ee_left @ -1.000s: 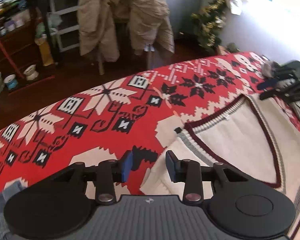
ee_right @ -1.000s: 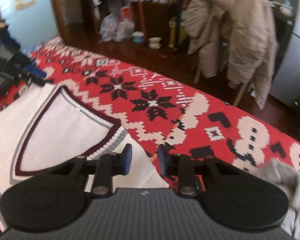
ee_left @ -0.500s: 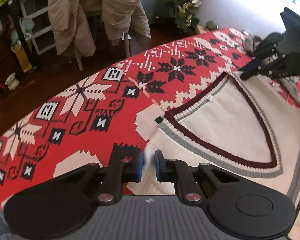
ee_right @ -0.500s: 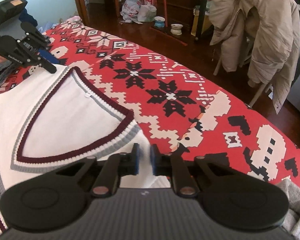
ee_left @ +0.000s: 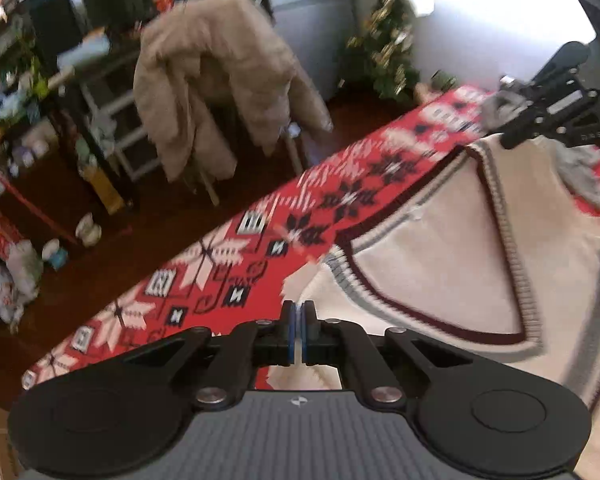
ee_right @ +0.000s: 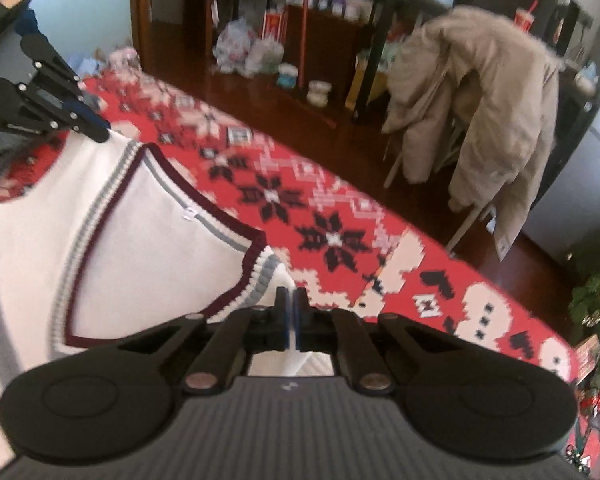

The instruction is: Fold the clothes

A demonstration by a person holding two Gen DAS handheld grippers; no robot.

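Left gripper [ee_left: 298, 330] and right gripper [ee_right: 290, 318] each clenched on a shoulder of the cream sweater [ee_left: 452, 256], raised above the blanket [ee_right: 324, 232]

Bare red patterned blanket [ee_right: 340, 240] lies open beyond the sweater vest [ee_right: 120, 240]; a draped coat [ee_right: 480, 120] stands well apart.

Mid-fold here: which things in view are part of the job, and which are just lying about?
In the job:
vest, cream V-neck
left gripper, shut on its shoulder
right gripper, shut on the other shoulder
red blanket under it

Lying about:
beige coat on a chair
grey garment on the blanket
small tree
bowls on the floor
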